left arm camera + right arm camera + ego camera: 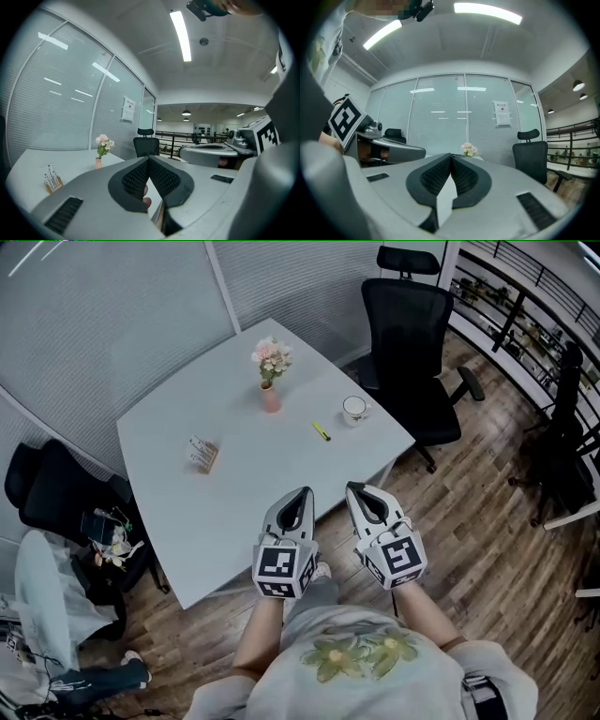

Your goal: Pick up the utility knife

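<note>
A small yellow utility knife [321, 430] lies on the white table [178, 521], just left of a white mug [354, 409]. My left gripper [306, 491] hovers over the table's near edge, well short of the knife, its jaws shut with nothing between them. My right gripper [352, 487] is beside it, just off the table's corner, also shut and empty. In the left gripper view the gripper [148, 159] has its tips touching, and in the right gripper view the gripper [450, 155] does too. The knife is hidden in both gripper views.
A pink vase of flowers [270, 371] stands mid-table and a small wooden holder [202, 456] sits to its left. A black office chair [412, 343] is at the table's far right corner, another chair [47, 488] with clutter at the left. Wood floor lies right.
</note>
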